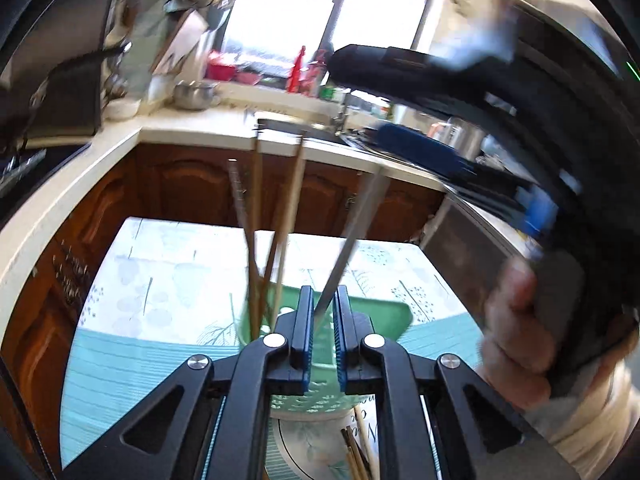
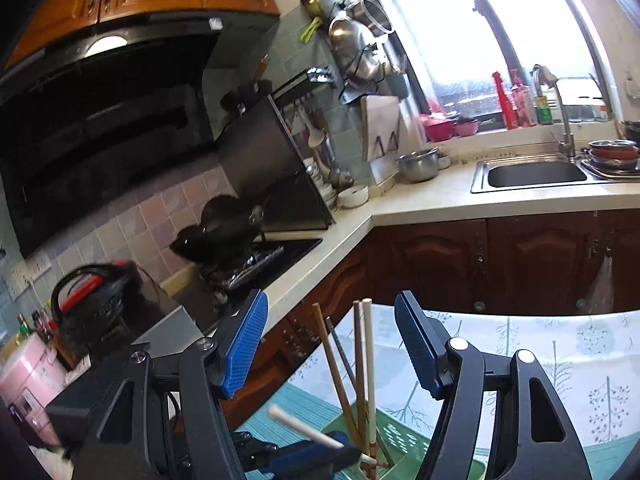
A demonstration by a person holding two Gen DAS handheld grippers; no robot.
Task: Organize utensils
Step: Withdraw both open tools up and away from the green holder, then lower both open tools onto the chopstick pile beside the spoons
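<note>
Holding one thin, stiff, slippery chopstick (image 1: 352, 236) clamped in your left tool (image 1: 323, 334) above the green holder (image 1: 384, 312) on the surface (image 1: 160, 264), grip near its lower end, while your right tool (image 2: 332, 346) stands apart, empty.

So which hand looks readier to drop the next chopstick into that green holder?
The left. Its hand-held gripper is already shut on a pale chopstick, right above the green holder. The right hand-held gripper is open and holds nothing.
</note>
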